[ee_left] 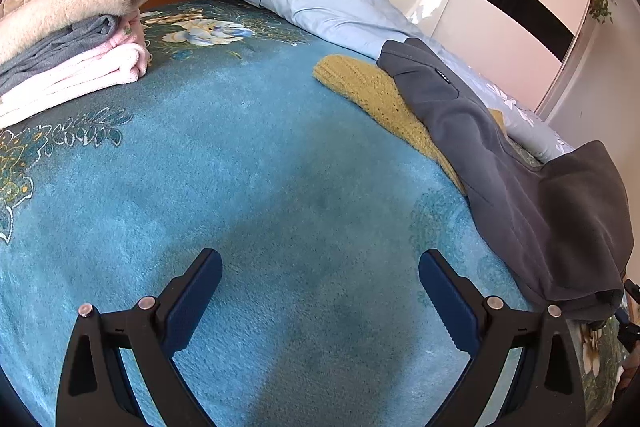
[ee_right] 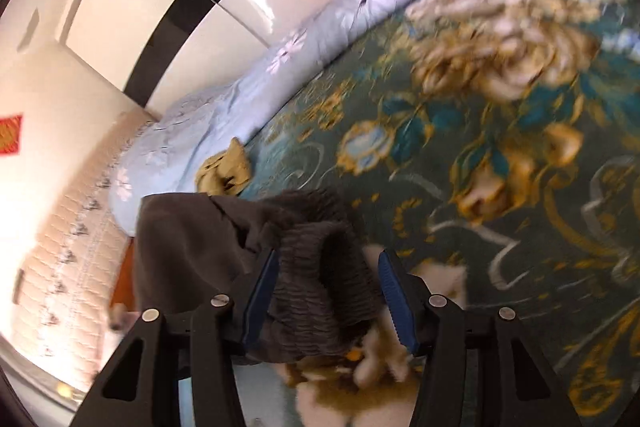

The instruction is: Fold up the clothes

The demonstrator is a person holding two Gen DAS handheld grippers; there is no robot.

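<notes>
A: Left tongs (ee_left: 320, 271)?
B: Spread wide, holding nothing, over the blue bed blanket (ee_left: 240, 167).

A: Right tongs (ee_right: 328, 267)?
B: Partly spread, the ribbed cuff of the grey garment (ee_right: 316, 267) between them; actual pinch unclear, blurred.

A: Farther off?
B: Ahead-left of the left tongs, folded stack (ee_left: 68, 67); ahead-right, yellow knit (ee_left: 376, 95). Only the right view shows the wall's red sign (ee_right: 10, 135).
</notes>
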